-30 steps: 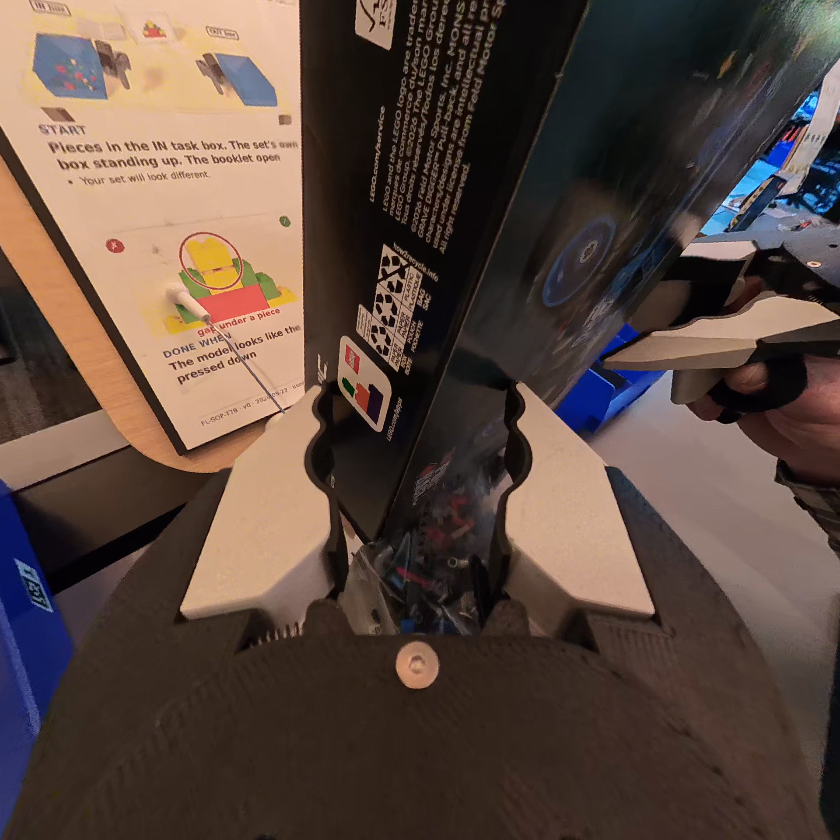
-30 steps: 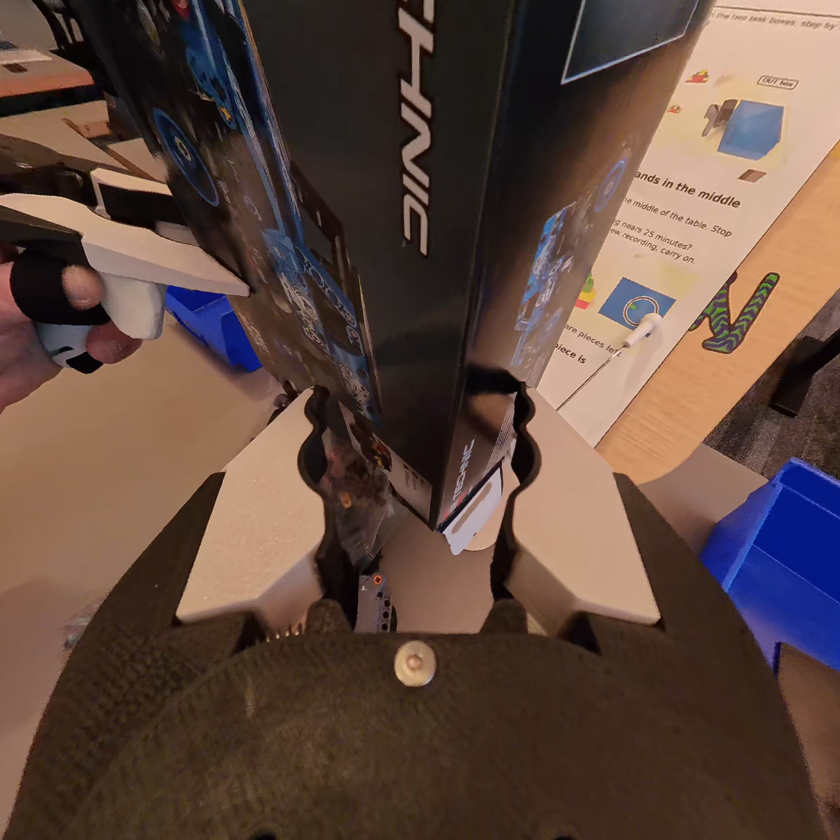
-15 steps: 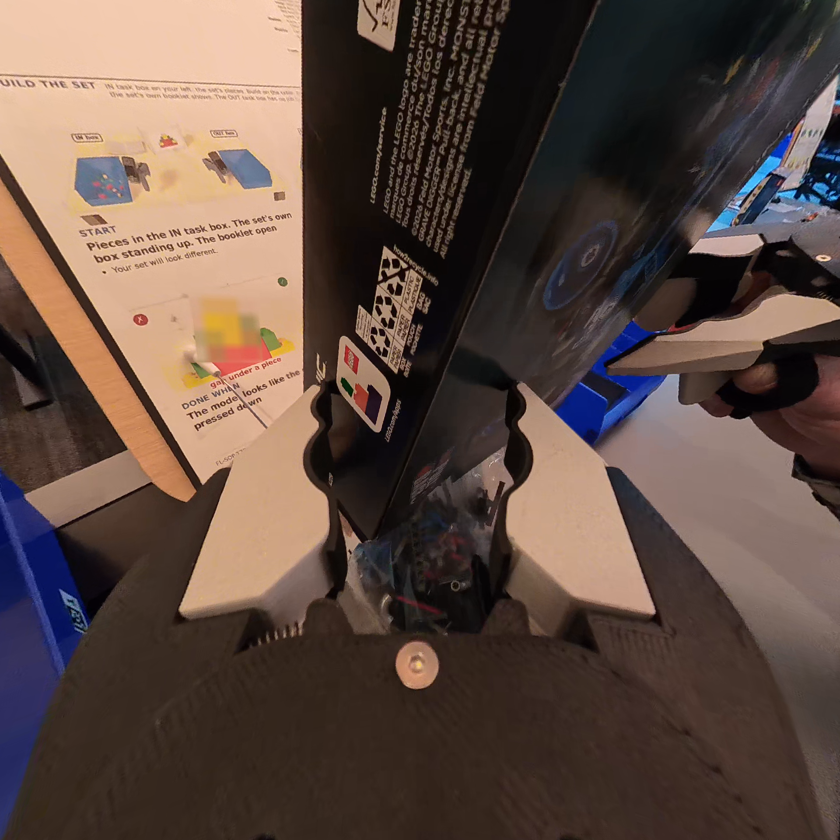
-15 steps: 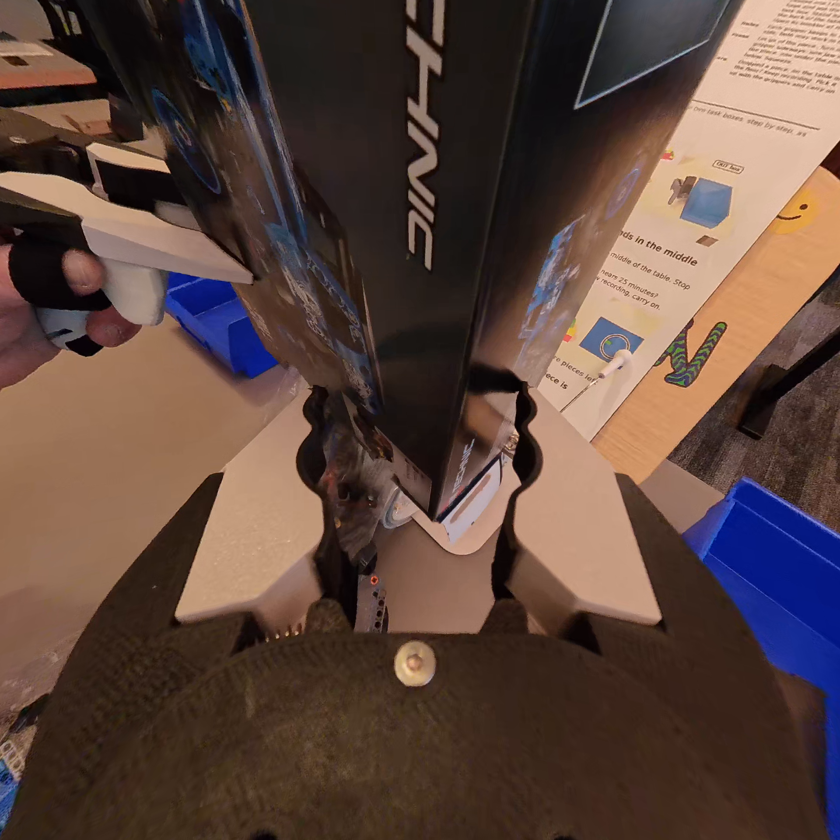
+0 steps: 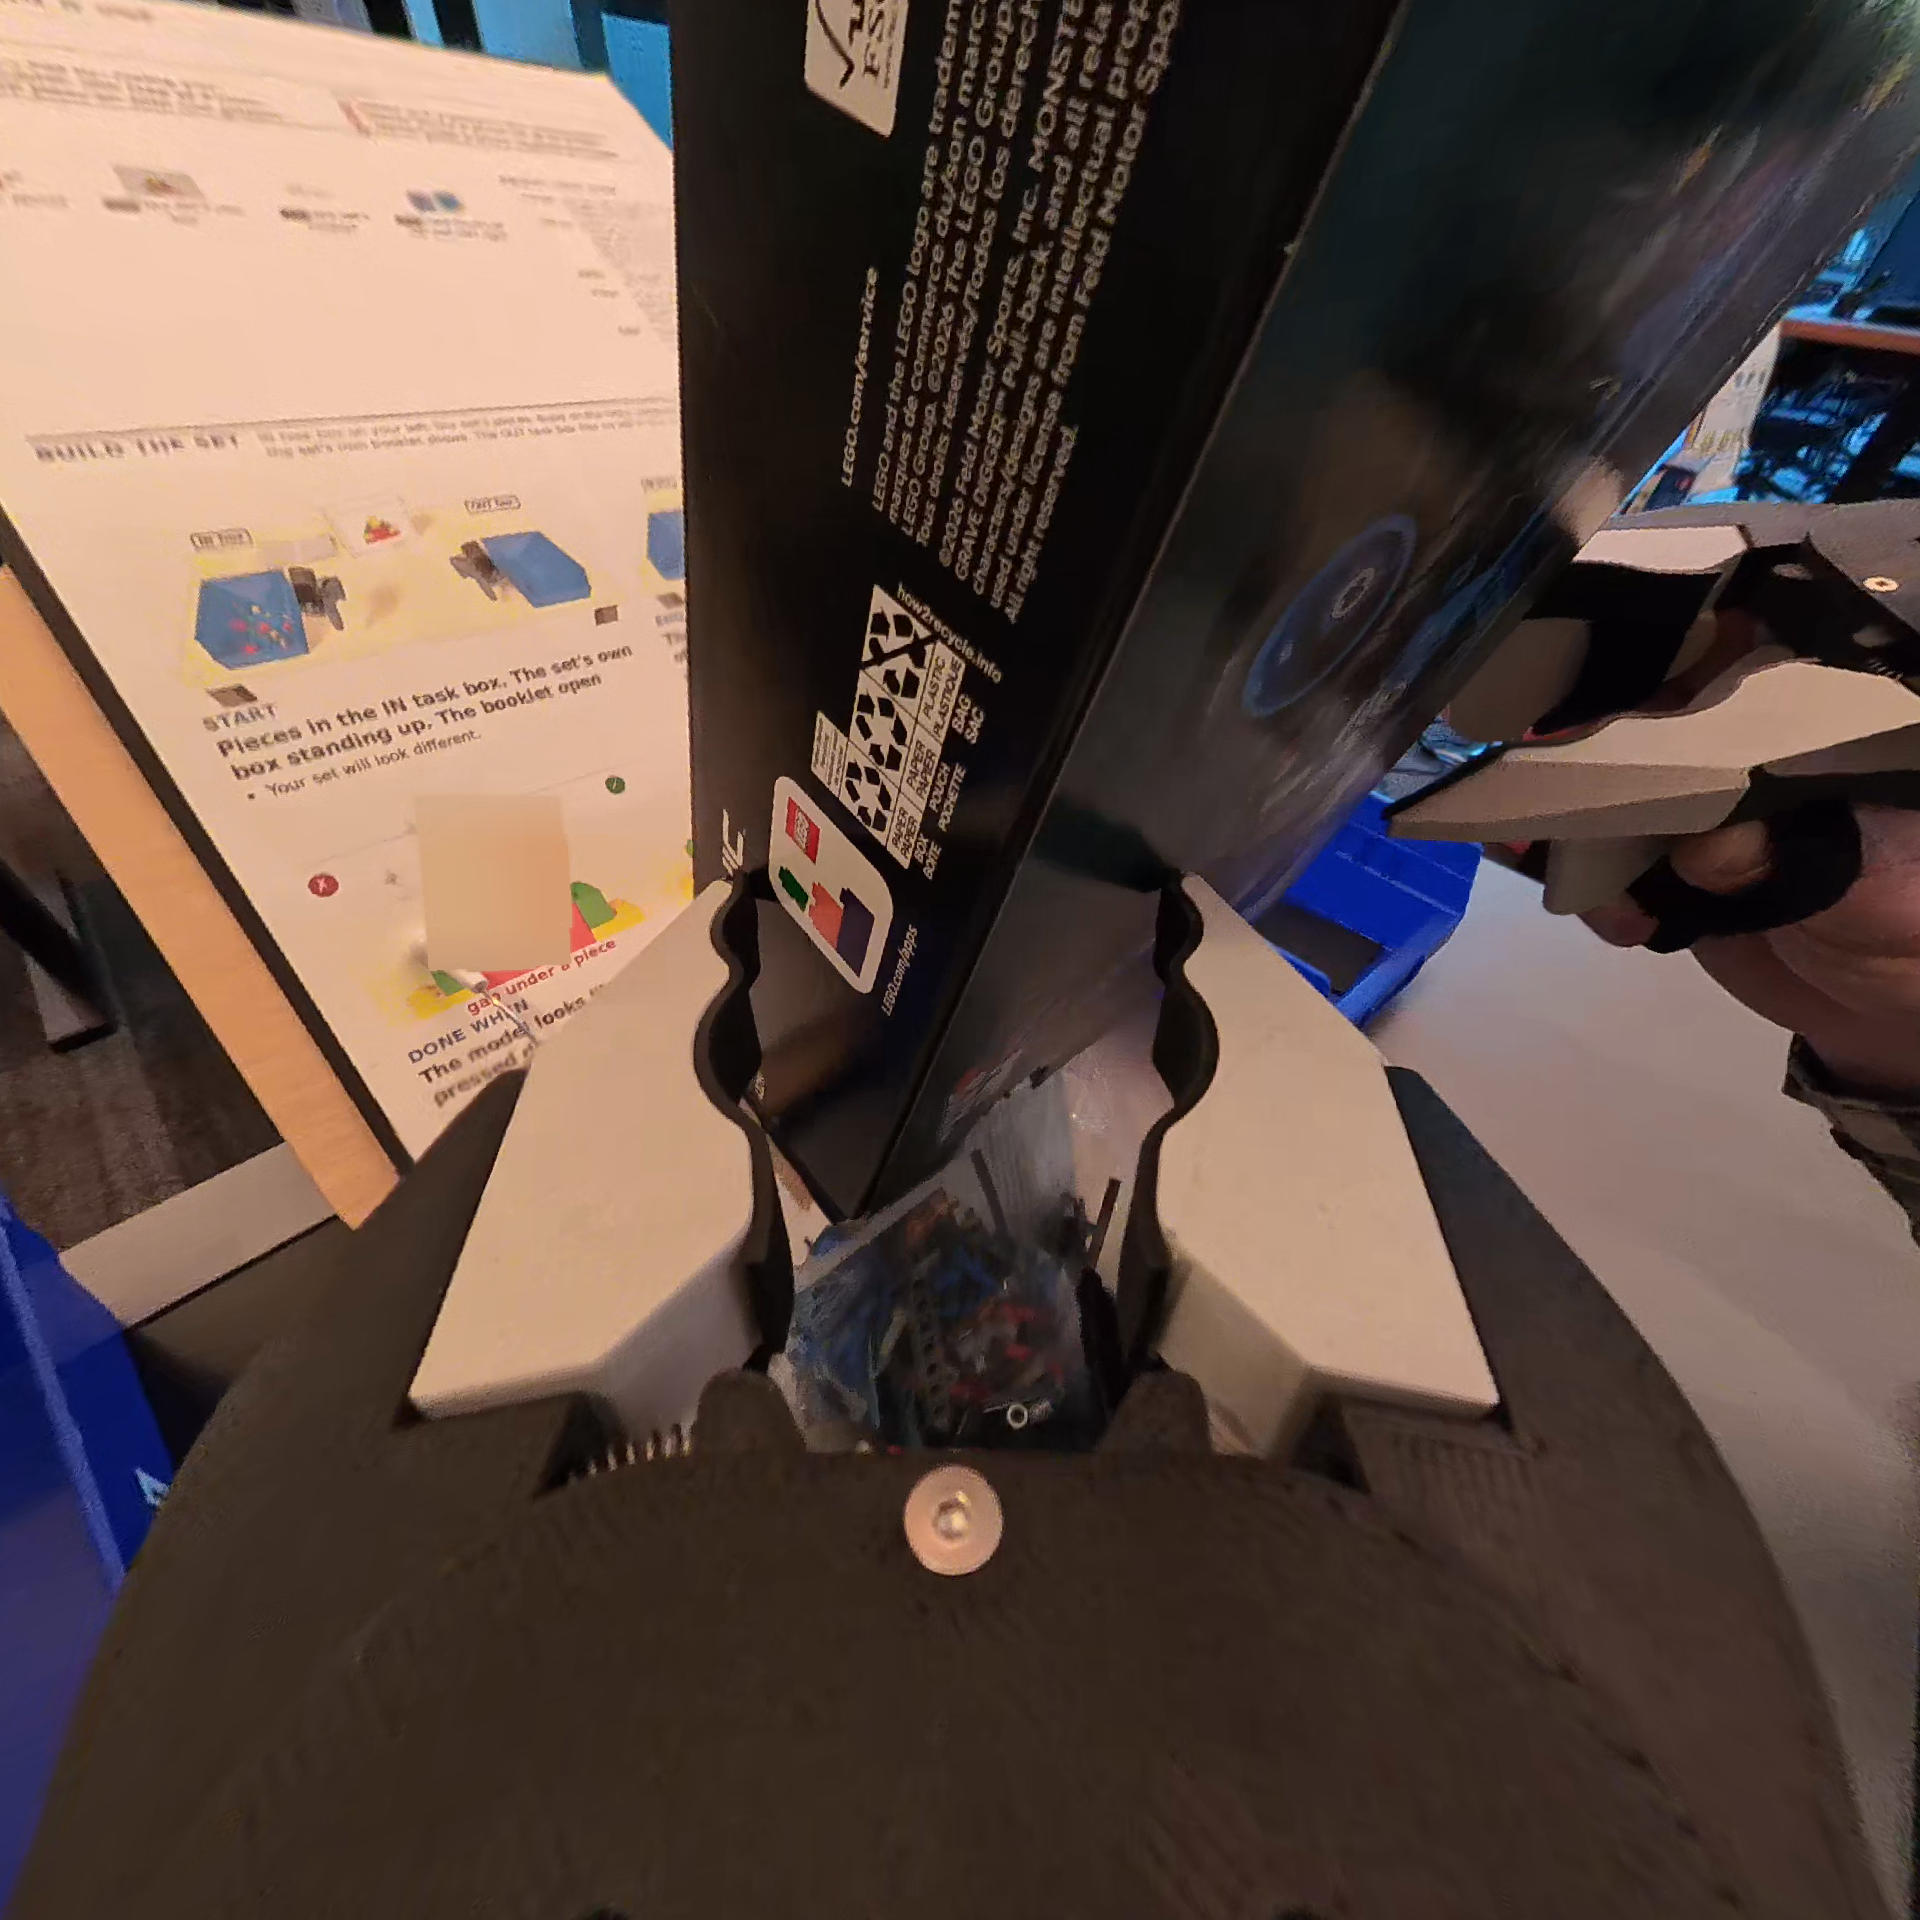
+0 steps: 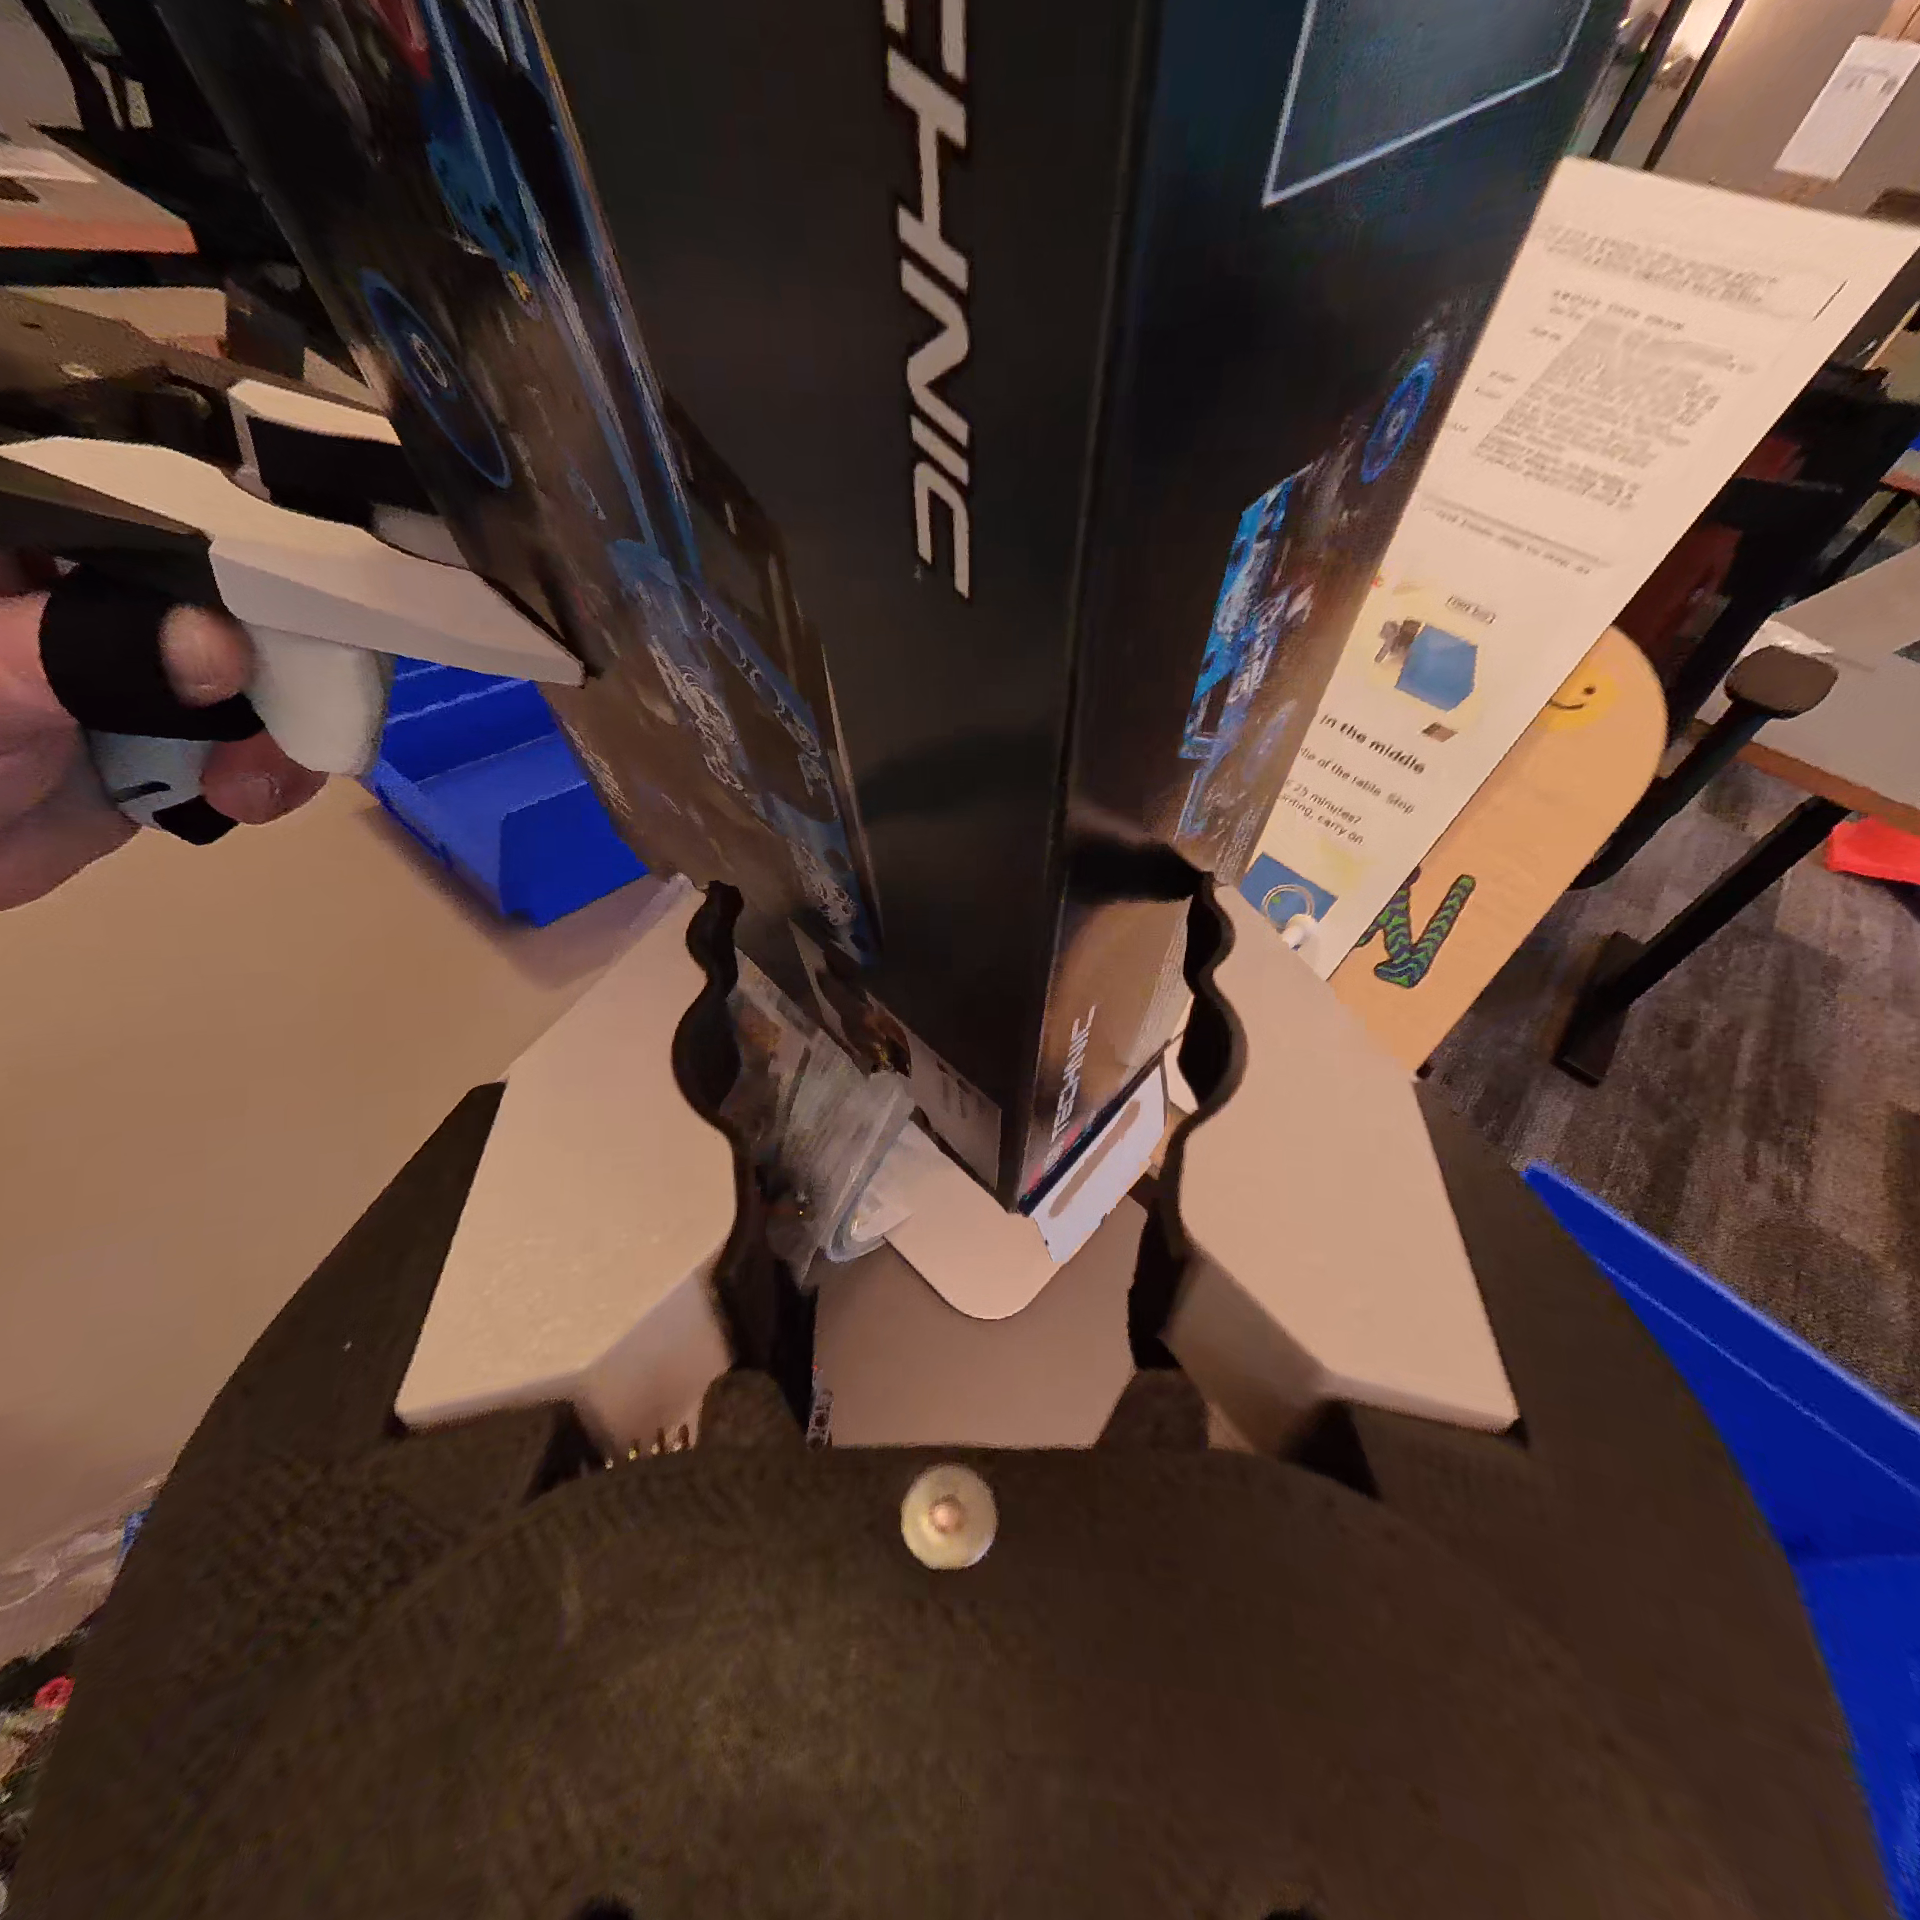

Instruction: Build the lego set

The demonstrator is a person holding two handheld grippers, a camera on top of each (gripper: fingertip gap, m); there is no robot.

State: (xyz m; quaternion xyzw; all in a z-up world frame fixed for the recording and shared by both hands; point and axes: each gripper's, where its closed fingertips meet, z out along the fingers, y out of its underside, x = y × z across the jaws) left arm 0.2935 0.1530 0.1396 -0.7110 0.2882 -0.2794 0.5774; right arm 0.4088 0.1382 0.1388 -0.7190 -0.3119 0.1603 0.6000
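Observation:
The black lego set box (image 5: 1039,520) is held up off the table between both grippers, its open end pointing down. My left gripper (image 5: 956,914) is shut on one narrow side of it. My right gripper (image 6: 961,904) is shut on the opposite narrow side (image 6: 935,520). A clear bag of small blue, black and red pieces (image 5: 956,1320) hangs out of the box's lower end; it also shows in the right wrist view (image 6: 831,1122) beside a white box flap (image 6: 977,1257). Each view shows the other gripper clamped on the box (image 5: 1496,686) (image 6: 478,592).
A white instruction poster (image 5: 364,675) stands behind the box on a wooden board (image 6: 1538,831). Blue bins lie on the pale table (image 6: 208,1039): one beyond the box (image 6: 499,790), one at the right (image 6: 1766,1403), one at the left (image 5: 52,1455). Loose pieces lie at the lower left (image 6: 42,1714).
Both grippers have lifted the box higher; the poster and table have dropped in view. The bag of pieces has slid further out of the box's lower end.

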